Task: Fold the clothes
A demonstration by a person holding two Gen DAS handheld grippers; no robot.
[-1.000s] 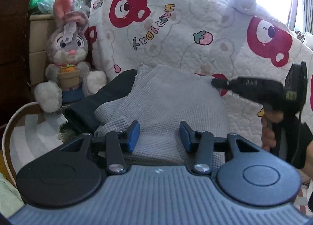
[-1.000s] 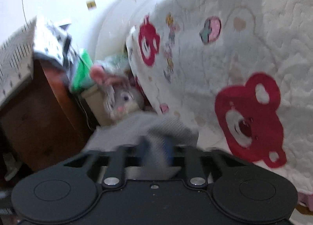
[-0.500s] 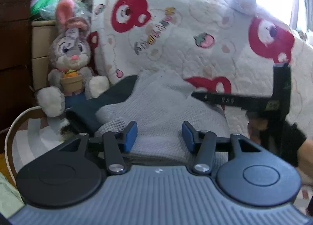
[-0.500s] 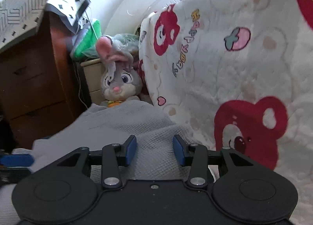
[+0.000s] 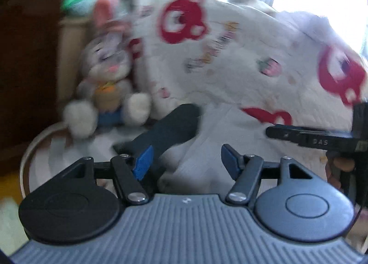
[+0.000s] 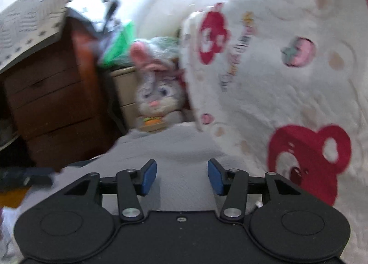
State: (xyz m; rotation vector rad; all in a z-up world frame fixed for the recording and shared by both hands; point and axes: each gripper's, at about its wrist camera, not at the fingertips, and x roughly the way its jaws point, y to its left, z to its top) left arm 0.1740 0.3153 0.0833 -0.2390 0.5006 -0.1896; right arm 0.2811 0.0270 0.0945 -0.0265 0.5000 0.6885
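Note:
A grey waffle-knit garment (image 5: 207,149) lies folded on the bed, blurred in both views, with a dark garment (image 5: 165,130) sticking out at its left. My left gripper (image 5: 186,161) hovers above the near edge of the grey garment; its jaws are opening and nothing sits between the blue pads. The right gripper (image 5: 271,132) enters the left wrist view from the right, over the garment's right side. In the right wrist view the right gripper (image 6: 182,177) is above the grey garment (image 6: 179,149), its jaws opening with nothing held between them.
A white quilt (image 5: 253,68) with red bear prints is draped behind the clothes. A plush rabbit (image 5: 108,80) sits at the back left, beside a beige box (image 6: 124,89) and a brown wooden dresser (image 6: 53,107). A person's hand (image 5: 340,165) holds the right gripper.
The right gripper let go of the grey garment and opened, rolling level. The left gripper's jaws widened and it drew back and up from the garment. Both views now blur with motion.

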